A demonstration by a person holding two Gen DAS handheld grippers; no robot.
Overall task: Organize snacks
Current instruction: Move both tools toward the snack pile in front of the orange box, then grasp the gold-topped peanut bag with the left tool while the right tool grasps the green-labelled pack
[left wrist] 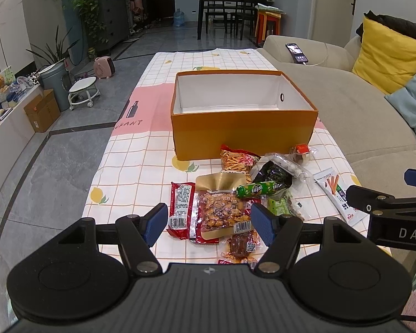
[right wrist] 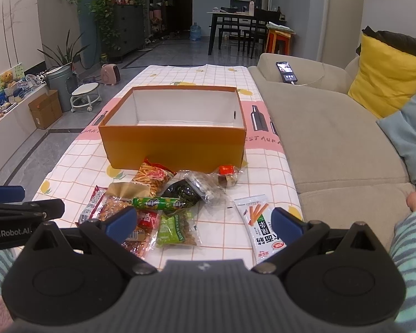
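opening step, orange box (left wrist: pixel 244 127) empty: left gripper (left wrist: pixel 209 222) and right gripper (right wrist: pixel 205 222) jaws wide, holding nothing; next, likely close on a packet from the snack pile (left wrist: pixel 235 191).

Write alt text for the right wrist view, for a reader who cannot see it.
The open right gripper hovers over a pile of snack packets on a checked tablecloth, holding nothing. Behind the pile stands an empty orange box; a white stick-snack packet lies apart to the right, beside a beige sofa.
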